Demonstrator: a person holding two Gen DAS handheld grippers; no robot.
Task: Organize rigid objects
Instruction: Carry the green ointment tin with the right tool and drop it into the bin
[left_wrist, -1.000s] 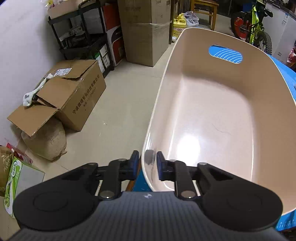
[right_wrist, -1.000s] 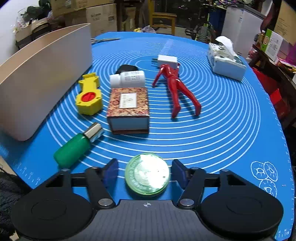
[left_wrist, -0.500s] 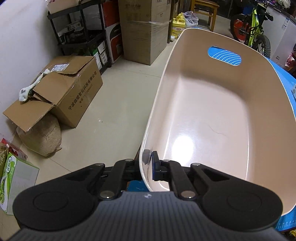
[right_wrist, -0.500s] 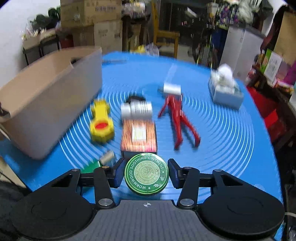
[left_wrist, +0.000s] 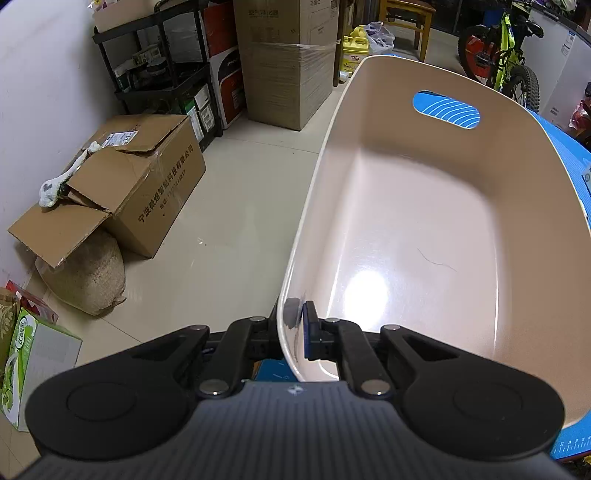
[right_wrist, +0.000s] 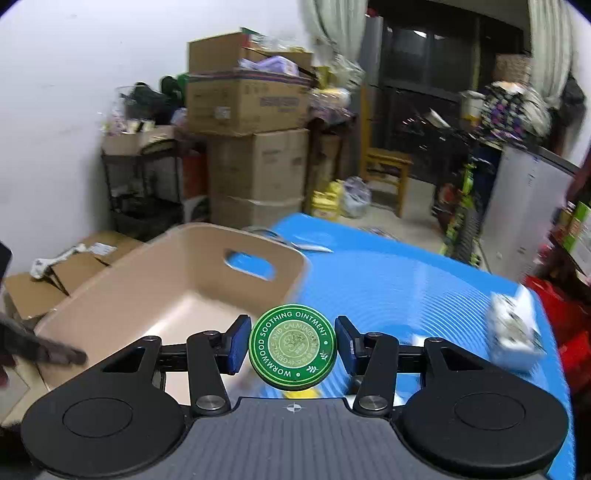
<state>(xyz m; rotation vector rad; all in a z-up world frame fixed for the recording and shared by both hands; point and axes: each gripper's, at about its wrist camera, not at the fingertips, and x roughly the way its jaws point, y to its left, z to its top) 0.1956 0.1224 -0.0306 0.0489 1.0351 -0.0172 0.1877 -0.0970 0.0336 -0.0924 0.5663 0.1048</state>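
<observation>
left tool (left_wrist: 293, 334) clamped on bin (left_wrist: 424, 221) rim; right tool (right_wrist: 291, 347) clamped on ointment tin (right_wrist: 292, 346).

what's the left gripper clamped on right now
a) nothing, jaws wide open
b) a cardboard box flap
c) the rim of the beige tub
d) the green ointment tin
c: in the left wrist view the left gripper is shut on the near rim of the beige tub, one finger inside the wall and one outside.

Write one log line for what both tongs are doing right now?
left tongs: shut on bin rim | right tongs: gripping green ointment tin, lifted | bin: empty
</observation>
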